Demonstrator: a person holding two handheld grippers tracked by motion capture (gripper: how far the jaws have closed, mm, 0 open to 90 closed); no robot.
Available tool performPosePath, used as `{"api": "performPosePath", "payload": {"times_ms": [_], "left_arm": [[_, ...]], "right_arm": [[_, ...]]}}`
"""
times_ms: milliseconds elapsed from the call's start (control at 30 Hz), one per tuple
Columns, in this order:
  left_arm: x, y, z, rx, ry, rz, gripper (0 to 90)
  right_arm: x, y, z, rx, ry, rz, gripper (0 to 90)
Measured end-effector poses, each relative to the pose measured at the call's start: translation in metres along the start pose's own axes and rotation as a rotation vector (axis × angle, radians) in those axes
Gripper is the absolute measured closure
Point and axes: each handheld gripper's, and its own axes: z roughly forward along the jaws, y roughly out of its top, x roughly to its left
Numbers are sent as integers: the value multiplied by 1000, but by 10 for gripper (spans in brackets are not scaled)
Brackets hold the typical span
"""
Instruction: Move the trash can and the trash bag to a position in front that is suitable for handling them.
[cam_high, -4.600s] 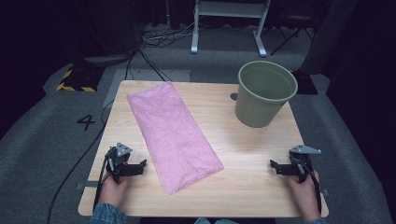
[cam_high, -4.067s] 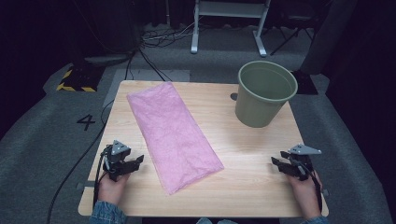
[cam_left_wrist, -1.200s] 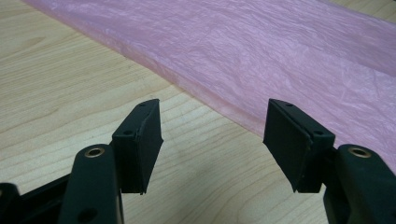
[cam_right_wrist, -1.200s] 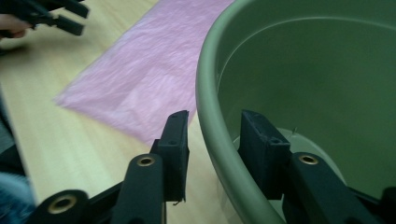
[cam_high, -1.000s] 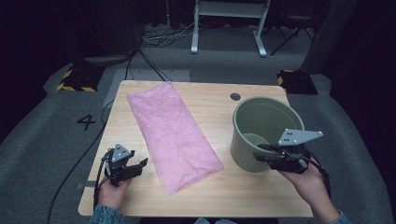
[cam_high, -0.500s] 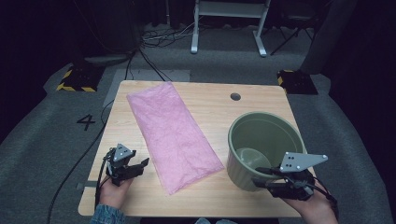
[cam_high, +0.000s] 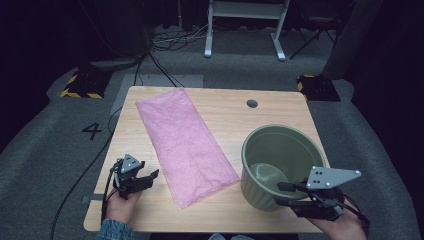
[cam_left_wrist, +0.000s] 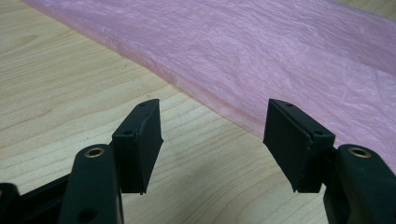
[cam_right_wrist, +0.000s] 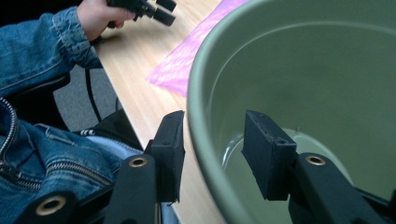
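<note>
A wooden table (cam_high: 220, 105) seen from above, with a person seated at its near edge holding a two-jaw gripper in each hand. A green bucket (cam_high: 280, 167) stands upright on the right side of the table, close to the near edge. The right gripper (cam_high: 287, 194) is at the bucket's near rim, with one jaw outside the wall and the other inside it. In the right gripper view, the rim of the bucket (cam_right_wrist: 205, 116) runs up between the two black jaws; a gap shows between the inner jaw and the wall, while the outer jaw sits just beside the rim. These jaws have just been opening, and the pads no longer press on the bucket. A long pink plastic bag (cam_high: 182, 142) lies flat on the table, running at a slant from the far left toward the middle of the near edge, its near corner just beside the bucket. The left gripper (cam_high: 147, 177) rests on the table near the front left corner, just beside the bag's long edge. In the left gripper view its jaws stand wide apart with only bare wood between them, and the pink bag (cam_left_wrist: 280, 60) stretches across just beyond their tips. A denim sleeve (cam_right_wrist: 42, 51) shows in the right gripper view.
</note>
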Motion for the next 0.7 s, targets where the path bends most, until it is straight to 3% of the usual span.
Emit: {"api": "performPosePath", "payload": {"times_ms": [200,367,533,700], "left_arm": [[1,2,3,11,1,5,368],[1,5,7,21,0,9,366],[2,9,11,32,7,18,367],[4,14,14,62,21,31,368]], "right_arm": [[-7,6,-10,-46,7,7,545],[-10,11,-23,-81,-46,-26,534],[-29,9,-34,-110,-110,15,517],[-47,5,-45,-136,-184,26,495]]}}
